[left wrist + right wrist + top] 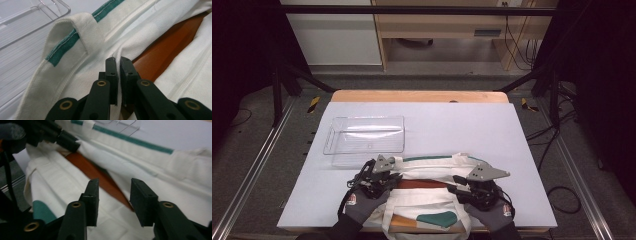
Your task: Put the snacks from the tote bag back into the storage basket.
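A pale table [422, 125] on a grey floor is seen in the high view, with dark framing at both sides and wooden furniture along the top of the frame. A clear tray [365, 134] is set left of centre. A cream bag [432, 197], trimmed in green and rust, is laid at the bottom centre. The left gripper [388, 181] is placed on the bag's left part and the right gripper [460, 189] on its right, probably so that the mouth can be pulled open.

In the left gripper view, the left gripper [118, 61] is seen with its jaws pressed nearly together on a fold of the bag [82, 82], beside the rust lining. The tray [27, 27] is found at the upper left.

In the right gripper view, the right gripper [113, 187] is held with its jaws spread above the bag [155, 177], nothing being pinched. The left gripper [72, 145] is seen at the upper left, on the cloth.

No writing or label can be read.
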Demonstrator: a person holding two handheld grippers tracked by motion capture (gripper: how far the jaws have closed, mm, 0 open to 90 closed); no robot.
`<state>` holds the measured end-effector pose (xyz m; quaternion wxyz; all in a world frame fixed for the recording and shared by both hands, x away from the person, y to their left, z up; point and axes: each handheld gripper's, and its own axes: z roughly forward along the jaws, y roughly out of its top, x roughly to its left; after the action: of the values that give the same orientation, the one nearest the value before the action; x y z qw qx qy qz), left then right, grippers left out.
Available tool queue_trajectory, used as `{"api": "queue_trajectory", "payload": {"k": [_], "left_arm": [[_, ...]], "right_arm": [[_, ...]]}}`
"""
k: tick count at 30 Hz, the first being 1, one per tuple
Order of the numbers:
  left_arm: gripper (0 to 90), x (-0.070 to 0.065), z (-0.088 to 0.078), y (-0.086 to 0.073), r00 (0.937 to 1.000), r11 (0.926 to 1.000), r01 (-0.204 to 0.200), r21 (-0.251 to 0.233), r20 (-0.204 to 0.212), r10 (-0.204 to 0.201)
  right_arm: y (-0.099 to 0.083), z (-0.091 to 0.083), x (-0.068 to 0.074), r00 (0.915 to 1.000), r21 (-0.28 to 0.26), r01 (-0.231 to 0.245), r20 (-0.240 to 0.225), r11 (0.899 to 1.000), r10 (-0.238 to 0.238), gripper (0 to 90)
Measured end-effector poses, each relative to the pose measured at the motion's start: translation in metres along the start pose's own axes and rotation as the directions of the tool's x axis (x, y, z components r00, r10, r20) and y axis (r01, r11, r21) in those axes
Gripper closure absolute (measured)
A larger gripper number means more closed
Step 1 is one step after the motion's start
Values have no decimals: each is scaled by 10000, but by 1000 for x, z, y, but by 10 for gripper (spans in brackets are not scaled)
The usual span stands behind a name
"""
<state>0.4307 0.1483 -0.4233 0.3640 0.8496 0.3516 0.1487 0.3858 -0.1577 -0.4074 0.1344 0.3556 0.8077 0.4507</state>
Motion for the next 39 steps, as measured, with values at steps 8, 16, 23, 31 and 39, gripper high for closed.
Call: {"api": "queue_trajectory", "payload": {"k": [8, 16, 23, 31, 39], "left_arm": [[857, 0, 0, -1, 9997, 9996, 227, -191, 88, -225], [858, 3, -1, -2, 9990, 9986, 419, -316, 155, -414], [857, 7, -9, 2, 9973, 9968, 616, -501, 418, -596], [858, 4, -8, 1, 9985, 9977, 487, -465, 284, -474], [859, 3, -9, 2, 9987, 9979, 444, -461, 250, -433]], "right_arm": [[-15, 18, 21, 9994, 629, 213, -299, 9978, -195, 433], [-19, 21, 21, 9983, 961, 569, -135, 9937, -558, 785], [-17, 16, 14, 9968, 1256, 360, -749, 9914, -267, 900], [-2, 17, 17, 9993, 548, 215, -316, 9983, -197, 872], [10, 48, 20, 9996, 1042, 97, 267, 9945, -125, 900]]}}
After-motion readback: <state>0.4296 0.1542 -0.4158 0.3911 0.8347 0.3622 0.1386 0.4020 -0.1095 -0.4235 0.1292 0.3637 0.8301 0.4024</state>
